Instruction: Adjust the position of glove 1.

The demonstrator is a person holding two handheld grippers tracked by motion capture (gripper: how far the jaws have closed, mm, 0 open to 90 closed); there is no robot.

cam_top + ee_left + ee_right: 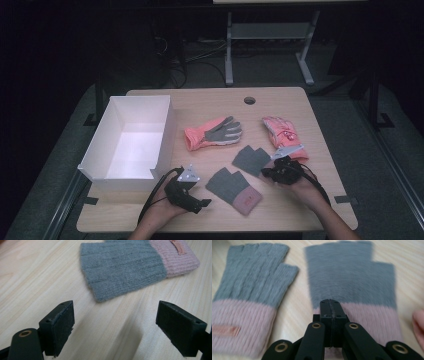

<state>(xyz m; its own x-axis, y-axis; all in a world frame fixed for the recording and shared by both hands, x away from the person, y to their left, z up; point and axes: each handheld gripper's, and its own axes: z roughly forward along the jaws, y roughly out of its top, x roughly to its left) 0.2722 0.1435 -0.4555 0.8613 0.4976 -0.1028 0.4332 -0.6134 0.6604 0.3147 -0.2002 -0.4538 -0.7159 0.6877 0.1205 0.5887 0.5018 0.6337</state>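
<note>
Two grey fingerless gloves with pink cuffs lie flat near the table's front. The one with a small label (pixel 234 187) (pixel 125 267) (pixel 249 290) is just ahead of my left gripper (pixel 200 194) (pixel 122 332), which hovers low over bare wood, open, with nothing between its pads. The other grey glove (pixel 250 159) (pixel 352 277) lies to its right. My right gripper (pixel 266 172) (pixel 330 303) is shut, its tips over that glove where grey meets the pink cuff. No fabric shows between the closed jaws. The right gripper view is blurred.
An open white box (pixel 165 135) stands at the table's left. An orange glove with a grey palm (pixel 212 132) lies mid-table, and a pink glove (pixel 282 135) at the right. A round cable hole (pixel 249 100) sits near the far edge.
</note>
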